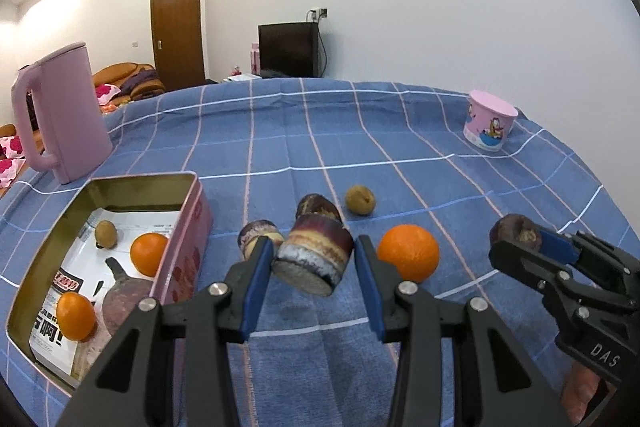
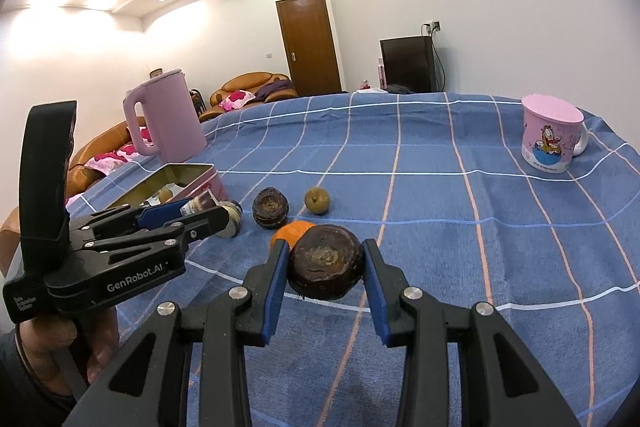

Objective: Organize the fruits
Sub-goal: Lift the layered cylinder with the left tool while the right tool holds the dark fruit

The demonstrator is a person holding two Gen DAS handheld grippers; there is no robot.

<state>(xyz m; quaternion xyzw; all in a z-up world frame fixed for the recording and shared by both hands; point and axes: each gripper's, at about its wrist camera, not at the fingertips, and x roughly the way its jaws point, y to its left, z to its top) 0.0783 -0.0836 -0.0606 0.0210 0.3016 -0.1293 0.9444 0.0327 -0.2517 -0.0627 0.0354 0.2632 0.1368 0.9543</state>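
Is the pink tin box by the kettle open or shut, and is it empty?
Open and not empty. The pink tin box has no lid on; inside lie two oranges, a small brown fruit and a printed sheet.

Landmark: pink tin (image 1: 188, 227), open top, nothing above it, so entry from overhead is free. Inside the tin two oranges (image 1: 149, 253), a small brown fruit (image 1: 105, 233) and a dark fruit crowd the floor; bare patch mid-tin. Kettle (image 1: 64, 115) blocks its far-left side. Right of the tin: cane pieces (image 1: 258, 233), an orange (image 1: 408, 253), a brown fruit (image 1: 360, 200) clutter the cloth (image 1: 400, 147). Beyond those, open cloth out to the mug (image 1: 489, 121).
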